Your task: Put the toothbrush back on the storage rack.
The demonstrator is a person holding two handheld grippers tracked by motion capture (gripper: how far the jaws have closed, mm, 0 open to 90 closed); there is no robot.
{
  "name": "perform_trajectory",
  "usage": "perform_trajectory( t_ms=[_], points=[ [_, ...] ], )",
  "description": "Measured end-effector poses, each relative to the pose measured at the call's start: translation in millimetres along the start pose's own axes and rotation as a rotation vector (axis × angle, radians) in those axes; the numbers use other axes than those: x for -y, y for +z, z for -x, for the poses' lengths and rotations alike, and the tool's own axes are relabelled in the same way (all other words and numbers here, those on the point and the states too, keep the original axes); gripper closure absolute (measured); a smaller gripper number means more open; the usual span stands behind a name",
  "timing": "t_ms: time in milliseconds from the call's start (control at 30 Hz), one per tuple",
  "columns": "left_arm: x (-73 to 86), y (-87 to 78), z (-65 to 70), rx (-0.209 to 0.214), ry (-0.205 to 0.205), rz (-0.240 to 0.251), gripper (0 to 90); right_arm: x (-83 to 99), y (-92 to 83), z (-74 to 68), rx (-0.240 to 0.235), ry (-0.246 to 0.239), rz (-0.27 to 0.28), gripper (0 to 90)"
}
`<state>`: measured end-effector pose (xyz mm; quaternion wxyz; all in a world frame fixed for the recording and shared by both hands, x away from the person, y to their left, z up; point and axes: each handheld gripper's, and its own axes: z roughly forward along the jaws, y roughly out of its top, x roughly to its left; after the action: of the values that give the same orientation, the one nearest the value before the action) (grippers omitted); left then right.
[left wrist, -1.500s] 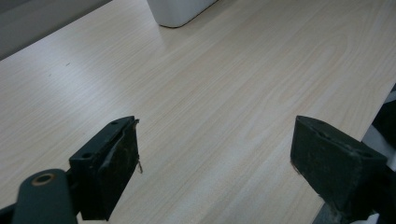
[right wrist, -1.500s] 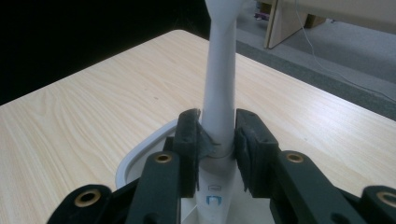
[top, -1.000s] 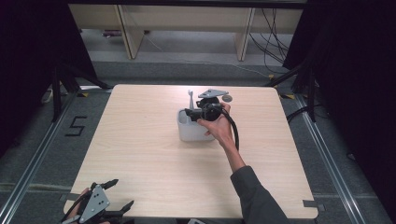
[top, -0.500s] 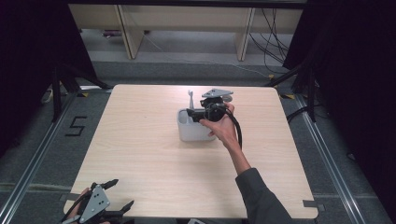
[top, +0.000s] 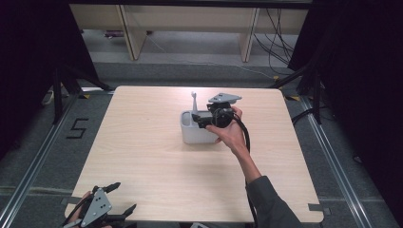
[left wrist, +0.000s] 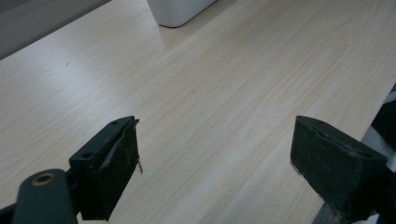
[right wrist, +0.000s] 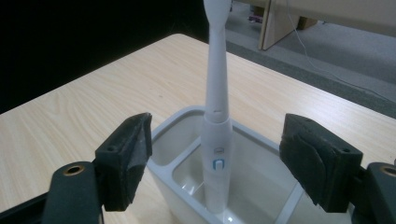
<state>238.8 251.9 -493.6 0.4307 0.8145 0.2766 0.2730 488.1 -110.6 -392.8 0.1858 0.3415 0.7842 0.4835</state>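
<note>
The right gripper [right wrist: 215, 163] has just been opening — jaws wide, clear of the toothbrush [right wrist: 216, 140], which stands upright in its holder [right wrist: 175, 128], looking delivered.

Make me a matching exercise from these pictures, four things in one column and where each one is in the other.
Things:
1. toothbrush
2. holder
3. right gripper
4. left gripper

Places:
A. at the table's near left corner, jaws open
B. on the table near its middle
C. standing upright in a compartment
D. above the white container, jaws apart on either side of the brush

Pairs: 1-C, 2-B, 3-D, 4-A
</note>
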Motion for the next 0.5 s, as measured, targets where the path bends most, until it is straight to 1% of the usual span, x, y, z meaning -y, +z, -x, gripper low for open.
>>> perform_trajectory(
  t_ms=[33, 67, 100, 133, 167, 200, 233, 267, 300, 333, 433, 467, 500],
  points=[
    [0.0, 0.0, 0.0, 0.0, 0.0, 0.0, 14.8, 0.0, 0.0, 0.0, 0.0, 0.0, 0.0, 25.9],
    [0.4, 0.1, 0.8, 0.001, -0.015, 0.006, 14.8, 1.1, -2.0, -2.0, -0.01, 0.022, -0.001, 25.4],
    [0.2, 0.0, 0.7, 0.0, -0.015, 0.006, 14.8, 1.4, -7.0, -2.6, -0.004, 0.007, -0.012, 24.3],
    [0.0, 0.1, 0.6, 0.001, -0.015, 0.005, 14.8, 2.2, -9.4, -3.7, -0.008, 0.016, -0.006, 24.3],
    [-0.1, -0.1, 0.6, 0.002, -0.014, 0.002, 14.8, 2.4, -12.1, -3.7, -0.003, 0.002, -0.002, 24.3],
    [-0.1, 0.1, 0.5, 0.002, -0.009, 0.004, 14.8, 3.9, -14.2, -5.3, -0.013, 0.015, 0.006, 24.2],
    [0.1, -0.1, 0.3, -0.002, -0.001, 0.002, 14.8, 3.9, -14.2, -5.3, -0.013, 0.015, 0.006, 24.2],
    [0.0, -0.2, 0.2, -0.001, -0.009, -0.005, 14.8, 4.7, -17.4, -4.9, 0.009, -0.002, 0.005, 23.5],
    [0.0, -0.2, 0.2, -0.001, -0.009, -0.005, 14.8, 5.8, -18.3, -5.9, -0.008, 0.013, 0.001, 23.4],
    [-0.2, -0.8, -0.6, -0.001, 0.004, -0.015, 14.8, 6.2, -19.5, -5.2, -0.016, 0.002, 0.002, 23.5],
    [0.2, 0.4, 0.0, -0.002, -0.001, -0.002, 14.8, 7.8, -22.3, -6.0, -0.014, 0.004, 0.005, 23.4],
    [0.0, -0.4, -0.2, 0.001, 0.0, -0.01, 14.8, 8.4, -24.2, -6.2, -0.007, 0.0, 0.003, 23.0],
    [0.1, -0.3, -0.3, 0.0, 0.0, -0.01, 14.8, 9.5, -26.1, -7.8, -0.002, 0.018, 0.007, 23.1]
  ],
)
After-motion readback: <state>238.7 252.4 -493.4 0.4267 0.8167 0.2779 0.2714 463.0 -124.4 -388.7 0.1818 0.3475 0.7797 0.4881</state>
